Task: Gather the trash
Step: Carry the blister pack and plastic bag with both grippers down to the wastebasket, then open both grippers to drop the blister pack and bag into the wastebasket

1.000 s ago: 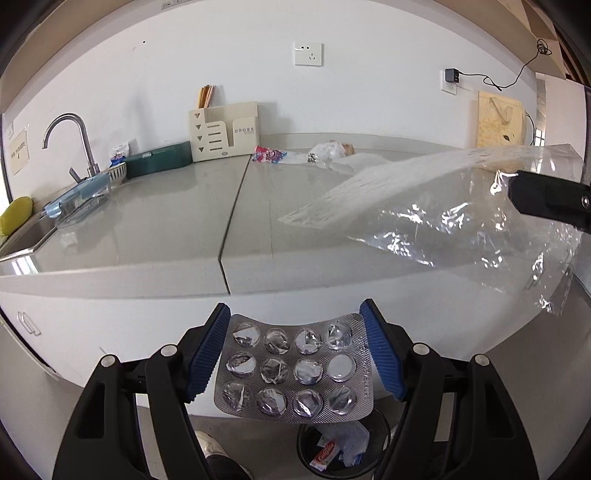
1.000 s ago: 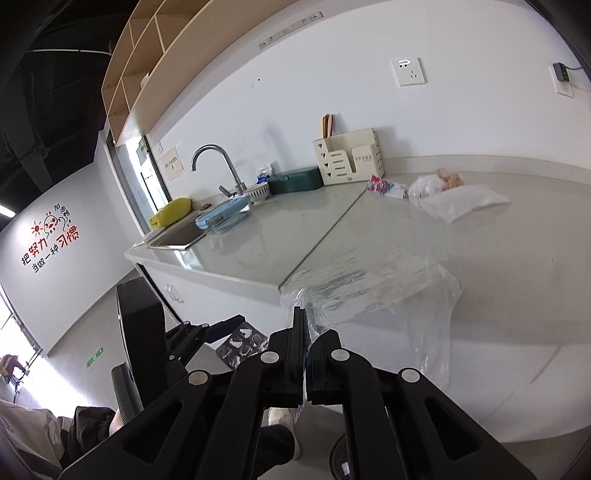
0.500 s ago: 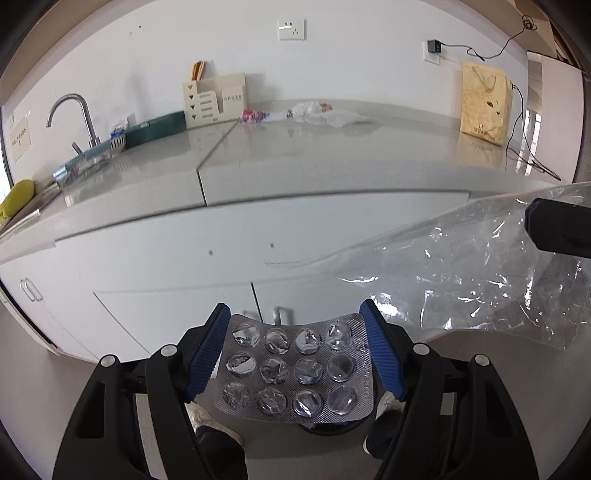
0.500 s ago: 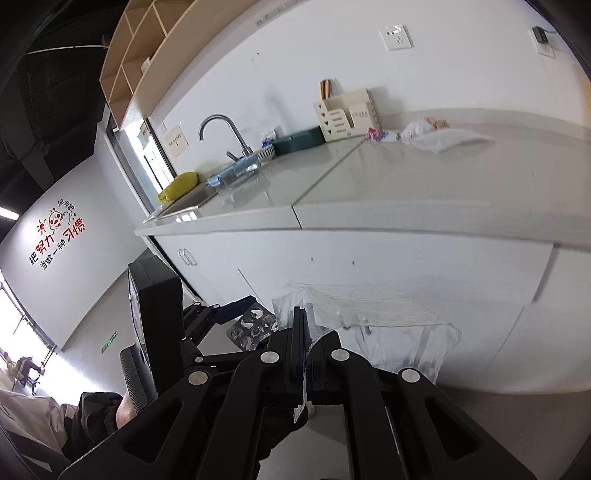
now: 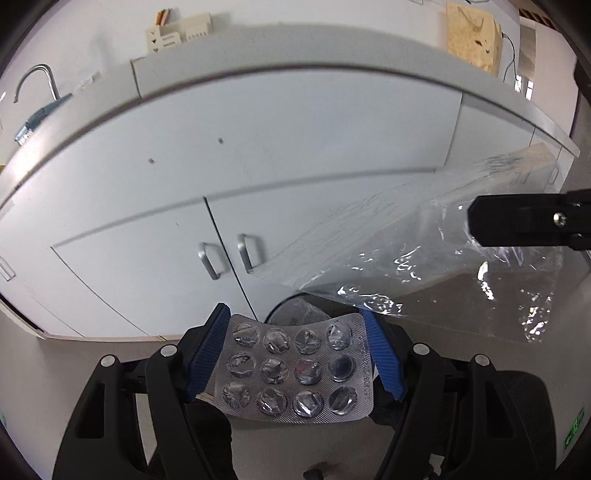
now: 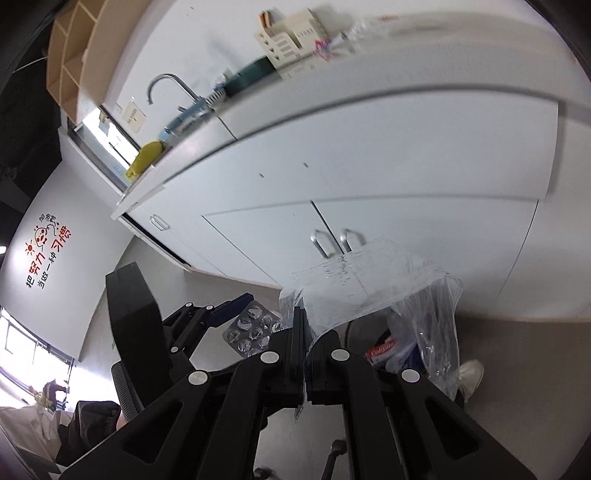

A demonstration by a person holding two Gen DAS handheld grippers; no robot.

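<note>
Your left gripper (image 5: 295,354) pinches a silver foil blister pack with twelve crushed pockets (image 5: 293,369) flat between its blue ribbed pads (image 5: 207,350), one pad on each long edge; the pack sits directly above the near rim of the round black waste bin (image 5: 291,312), which shows only as a dark arc behind the pack's far edge in the left wrist view. Your right gripper (image 6: 306,332) has its jaws pressed together on a crumpled sheet of clear plastic film (image 6: 369,291); the film billows forward from the fingertips and drapes down over the bin, whose contents include a red toothpaste tube (image 6: 380,349) lying just under the film's hanging edge. From the left wrist view the same film (image 5: 424,266) spreads out to the right of the bin and above it, with the black finger of your right gripper (image 5: 517,221) clamping its upper right part. A white shoe (image 6: 471,373) stands on the grey floor just right of the bin. Beyond the bin stand white cabinet doors with two metal loop handles (image 5: 229,254); above them runs the pale countertop (image 5: 295,66), carrying a cream slotted organiser (image 5: 177,33) and a curved steel tap (image 5: 37,81) far to the left of the bin.
</note>
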